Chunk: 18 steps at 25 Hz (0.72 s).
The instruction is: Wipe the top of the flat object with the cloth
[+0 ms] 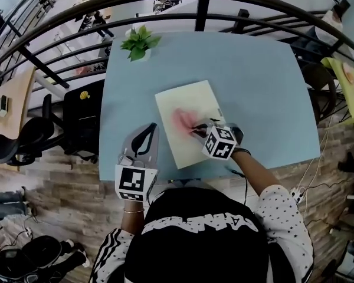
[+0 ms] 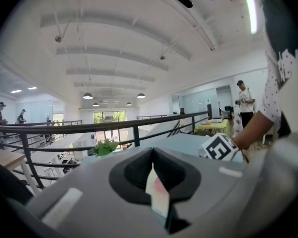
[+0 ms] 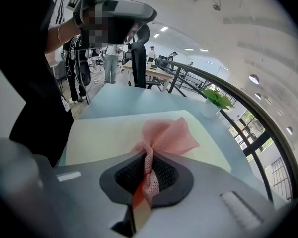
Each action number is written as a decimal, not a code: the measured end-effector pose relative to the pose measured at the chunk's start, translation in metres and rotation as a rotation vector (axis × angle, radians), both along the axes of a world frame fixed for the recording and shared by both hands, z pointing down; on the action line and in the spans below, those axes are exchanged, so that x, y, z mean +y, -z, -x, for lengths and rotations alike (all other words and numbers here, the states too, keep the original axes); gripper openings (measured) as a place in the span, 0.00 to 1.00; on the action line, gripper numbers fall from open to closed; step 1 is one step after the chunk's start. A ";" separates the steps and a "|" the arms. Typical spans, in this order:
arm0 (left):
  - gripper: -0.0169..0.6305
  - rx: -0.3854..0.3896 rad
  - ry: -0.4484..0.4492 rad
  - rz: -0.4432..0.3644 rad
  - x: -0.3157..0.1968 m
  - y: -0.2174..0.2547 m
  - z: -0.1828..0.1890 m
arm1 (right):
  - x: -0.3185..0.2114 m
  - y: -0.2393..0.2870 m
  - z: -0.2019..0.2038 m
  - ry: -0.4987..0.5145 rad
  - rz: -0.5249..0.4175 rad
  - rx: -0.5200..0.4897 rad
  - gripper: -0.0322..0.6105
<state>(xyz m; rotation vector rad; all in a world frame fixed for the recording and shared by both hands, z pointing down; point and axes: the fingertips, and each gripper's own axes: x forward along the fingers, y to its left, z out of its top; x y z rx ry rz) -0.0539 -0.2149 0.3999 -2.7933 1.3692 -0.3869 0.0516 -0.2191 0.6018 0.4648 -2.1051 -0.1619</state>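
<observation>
A flat cream board (image 1: pixel 192 102) lies on the light blue table (image 1: pixel 253 81), and a pink mesh cloth (image 1: pixel 183 120) is spread on its middle. My right gripper (image 1: pixel 199 129) is over the board's near right part, shut on a twisted end of the cloth. In the right gripper view the cloth (image 3: pixel 165 134) fans out ahead of the right gripper (image 3: pixel 146 176) onto the board (image 3: pixel 109 133). My left gripper (image 1: pixel 146 131) sits at the table's near left, just left of the board. Its jaws are shut with nothing between them, and the left gripper (image 2: pixel 157 190) points toward the railing.
A small potted plant (image 1: pixel 140 42) stands at the table's far left corner; the left gripper view also shows the plant (image 2: pixel 105 147). A black railing (image 1: pixel 200 7) curves behind the table. Office chairs (image 1: pixel 23 140) stand to the left on the floor below.
</observation>
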 end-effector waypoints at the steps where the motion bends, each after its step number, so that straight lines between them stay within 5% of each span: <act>1: 0.03 0.003 -0.011 0.002 -0.001 0.000 -0.005 | 0.005 0.001 -0.001 0.004 0.006 0.002 0.09; 18: 0.03 0.021 -0.169 0.040 -0.002 -0.012 -0.057 | 0.069 0.001 -0.007 0.018 0.029 0.031 0.09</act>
